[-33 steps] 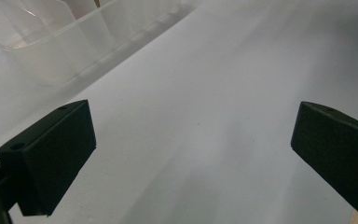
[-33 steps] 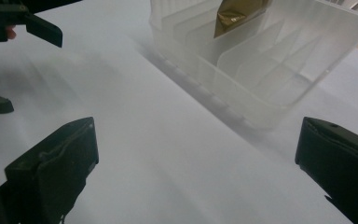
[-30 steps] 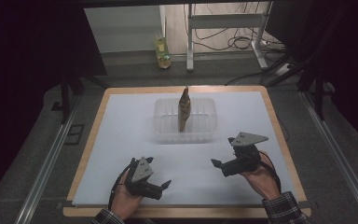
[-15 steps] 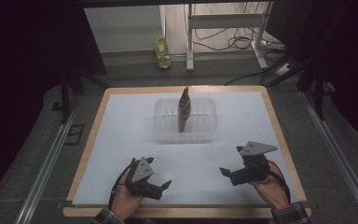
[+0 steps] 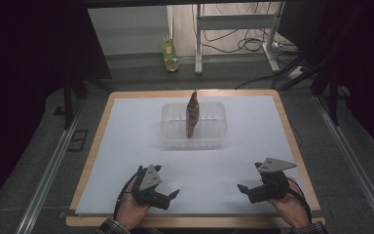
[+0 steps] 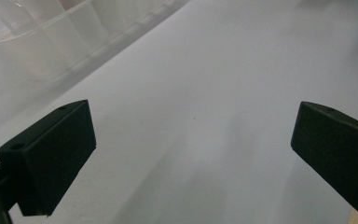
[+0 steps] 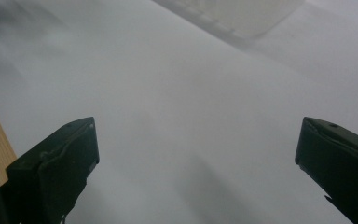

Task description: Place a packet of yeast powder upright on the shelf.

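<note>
A clear ribbed plastic container point(image 5: 193, 127) sits mid-surface toward the far side, with a brown, flat, upright object point(image 5: 192, 113), possibly a piece of bread or bark, standing in it. Both grippers lie well short of it near the front edge: the left gripper point(image 5: 171, 197) to its near left, the right gripper point(image 5: 242, 190) to its near right, each with jaws spread wide and empty. Between them and the container the white surface point(image 5: 126, 141) is bare. The wooden rim point(image 5: 292, 139) borders the sheet, close beside the right gripper.
</note>
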### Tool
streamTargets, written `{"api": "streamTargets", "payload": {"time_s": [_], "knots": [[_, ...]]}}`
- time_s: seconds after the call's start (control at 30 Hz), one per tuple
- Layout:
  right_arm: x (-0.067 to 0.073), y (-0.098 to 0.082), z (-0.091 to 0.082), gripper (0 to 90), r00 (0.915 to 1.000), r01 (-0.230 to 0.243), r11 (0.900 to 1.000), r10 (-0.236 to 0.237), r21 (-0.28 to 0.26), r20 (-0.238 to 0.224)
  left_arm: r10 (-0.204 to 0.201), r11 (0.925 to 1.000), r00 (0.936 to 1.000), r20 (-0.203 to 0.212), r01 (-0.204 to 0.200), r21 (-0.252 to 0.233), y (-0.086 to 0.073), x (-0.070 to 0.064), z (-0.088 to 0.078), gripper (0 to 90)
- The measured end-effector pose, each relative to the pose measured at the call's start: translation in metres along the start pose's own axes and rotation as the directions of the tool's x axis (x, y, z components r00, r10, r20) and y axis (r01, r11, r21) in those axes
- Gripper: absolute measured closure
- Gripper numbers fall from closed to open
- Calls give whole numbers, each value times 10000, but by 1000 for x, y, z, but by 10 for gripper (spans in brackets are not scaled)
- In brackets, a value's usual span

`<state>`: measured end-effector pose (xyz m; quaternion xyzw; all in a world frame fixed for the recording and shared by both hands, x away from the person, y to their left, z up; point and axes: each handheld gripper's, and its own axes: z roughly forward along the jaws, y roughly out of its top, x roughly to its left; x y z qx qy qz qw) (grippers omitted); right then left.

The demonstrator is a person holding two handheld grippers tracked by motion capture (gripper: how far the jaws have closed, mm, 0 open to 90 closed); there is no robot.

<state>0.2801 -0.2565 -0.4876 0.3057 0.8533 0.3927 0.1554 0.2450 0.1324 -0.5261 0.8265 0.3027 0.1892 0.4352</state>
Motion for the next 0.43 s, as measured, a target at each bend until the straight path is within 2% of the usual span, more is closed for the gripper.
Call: {"api": "streamTargets", "payload": {"time_s": [0.27,0.43], "knots": [[1,-17,2,0,9991,328,9965,-346,772,224,9,10000,10000,36,-10,43,0,0,1,0],[1,-15,1,0,9993,334,9975,-345,619,165,22,10000,10000,14,-22,21,1,1,1,0]]}}
